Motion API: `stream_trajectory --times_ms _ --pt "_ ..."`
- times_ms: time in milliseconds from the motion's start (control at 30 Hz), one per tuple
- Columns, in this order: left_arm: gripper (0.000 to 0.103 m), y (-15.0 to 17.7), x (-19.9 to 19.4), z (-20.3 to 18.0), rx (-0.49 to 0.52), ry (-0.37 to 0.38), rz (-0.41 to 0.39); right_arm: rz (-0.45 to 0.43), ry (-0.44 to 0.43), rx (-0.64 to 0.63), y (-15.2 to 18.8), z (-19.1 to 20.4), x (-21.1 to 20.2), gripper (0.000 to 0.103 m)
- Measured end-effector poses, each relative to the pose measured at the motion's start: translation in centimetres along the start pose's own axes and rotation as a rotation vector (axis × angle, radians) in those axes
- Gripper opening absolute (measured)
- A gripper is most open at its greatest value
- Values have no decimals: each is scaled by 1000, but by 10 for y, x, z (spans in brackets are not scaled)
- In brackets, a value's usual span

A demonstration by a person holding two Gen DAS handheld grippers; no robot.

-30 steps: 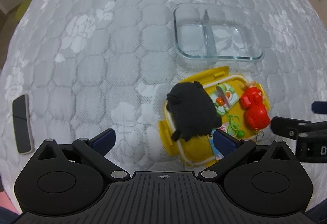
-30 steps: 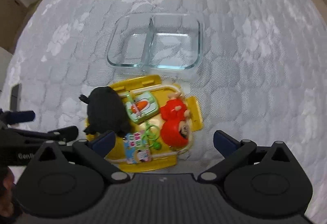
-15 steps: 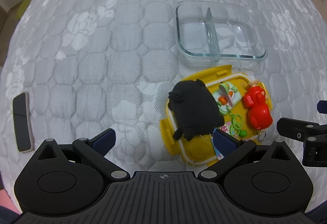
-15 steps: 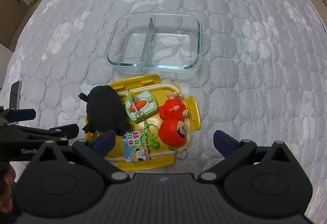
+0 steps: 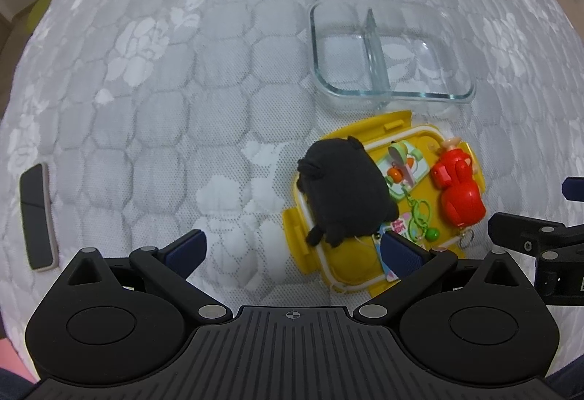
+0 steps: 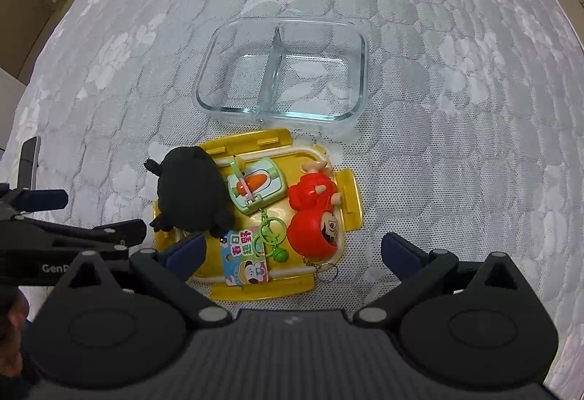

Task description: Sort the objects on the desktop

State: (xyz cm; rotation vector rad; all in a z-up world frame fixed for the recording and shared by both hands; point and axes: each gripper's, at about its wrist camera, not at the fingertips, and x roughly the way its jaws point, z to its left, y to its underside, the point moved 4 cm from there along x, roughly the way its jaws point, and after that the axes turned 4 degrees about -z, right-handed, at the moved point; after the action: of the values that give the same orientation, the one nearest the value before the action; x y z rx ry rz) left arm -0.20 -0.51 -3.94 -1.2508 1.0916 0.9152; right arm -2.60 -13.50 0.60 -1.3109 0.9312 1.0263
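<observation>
Since a second ago both cameras have drawn back a little: the yellow tray (image 6: pixel 350 197) and the glass dish (image 6: pixel 281 68) now sit slightly farther up in each view, and nothing on the tray has shifted.

The left hand-held gripper (image 5: pixel 292 250) hovers above the quilted mattress (image 5: pixel 164 89), its blue-padded fingers (image 5: pixel 186 248) spread wide with nothing between them. Its right finger hangs over the near edge of the tray, close to the black plush toy (image 5: pixel 343 195). The right hand-held gripper (image 6: pixel 294 250) is likewise wide open and empty, its left finger over the tray's near left corner and its right finger over bare mattress beside the tray.

The tray lies just in front of the glass dish, a clear two-compartment container with both halves bare. On the tray the black plush toy (image 6: pixel 191 197) fills the left end. Beside it lies a green card with a carrot charm (image 6: pixel 255 186), and a green keyring (image 6: pixel 268 234) lies just below it, next to a colourful printed tag (image 6: pixel 244 259). A red figure toy (image 6: pixel 315 217) lies at the right end, with a small metal ring at its near side.

A dark flat remote (image 5: pixel 34 215) lies well apart, at the left edge of the mattress.
</observation>
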Motion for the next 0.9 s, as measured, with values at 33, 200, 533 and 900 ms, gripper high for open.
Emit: stream_trajectory --times_ms 33,200,533,900 --pt "103 0 0 0 0 0 0 0 0 -1 0 0 0 103" --pt "103 0 1 -1 3 4 -2 1 1 -3 -1 1 0 103" --pt "103 2 2 -2 5 14 4 7 6 -15 0 3 2 103" --pt "103 3 2 -3 9 13 6 20 15 -13 1 2 3 103"
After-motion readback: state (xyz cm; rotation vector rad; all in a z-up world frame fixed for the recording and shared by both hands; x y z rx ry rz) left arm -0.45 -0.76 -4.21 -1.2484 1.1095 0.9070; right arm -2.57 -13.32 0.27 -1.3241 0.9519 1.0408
